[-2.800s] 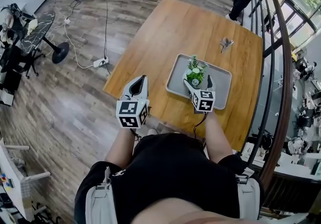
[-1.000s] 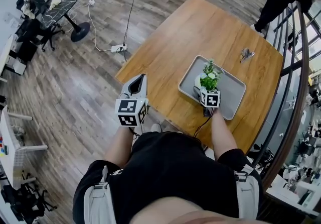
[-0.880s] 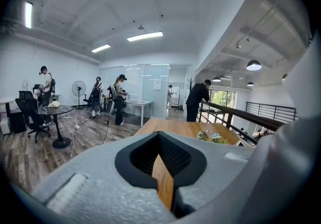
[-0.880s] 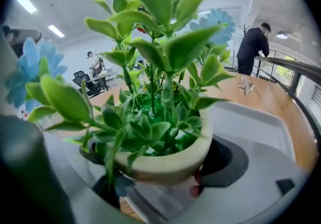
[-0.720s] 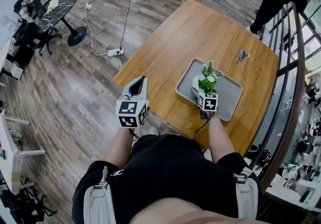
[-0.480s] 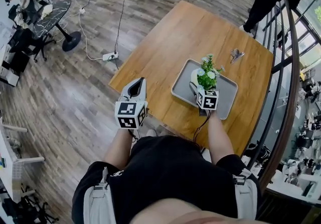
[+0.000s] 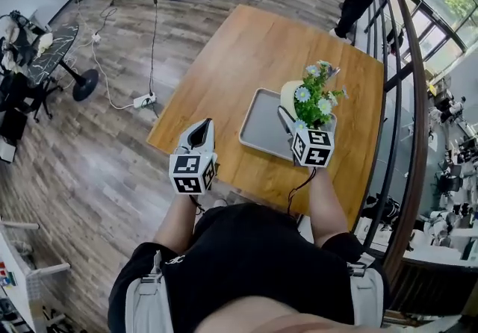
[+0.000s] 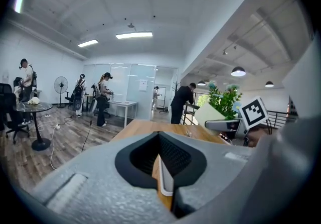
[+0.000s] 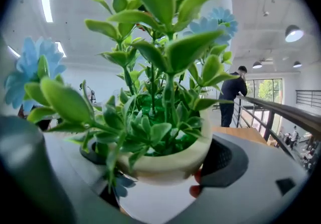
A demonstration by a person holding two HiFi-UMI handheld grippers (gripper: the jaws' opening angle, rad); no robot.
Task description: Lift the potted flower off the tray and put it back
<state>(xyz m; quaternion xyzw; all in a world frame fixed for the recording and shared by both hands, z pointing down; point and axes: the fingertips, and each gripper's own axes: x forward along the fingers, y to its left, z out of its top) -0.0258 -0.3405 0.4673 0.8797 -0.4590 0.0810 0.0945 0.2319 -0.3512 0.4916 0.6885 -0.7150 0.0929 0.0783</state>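
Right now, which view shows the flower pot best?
Right gripper view: the flower pot fills the frame, clamped between the right gripper's jaws. Head view shows it from above, lifted off the tray, leaves hiding most of it. Left gripper view catches it small, at the right.

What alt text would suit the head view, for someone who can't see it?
Seen from above, a person's right gripper holds a white potted flower lifted above a grey tray on a wooden table. The left gripper is shut and empty near the table's front edge.
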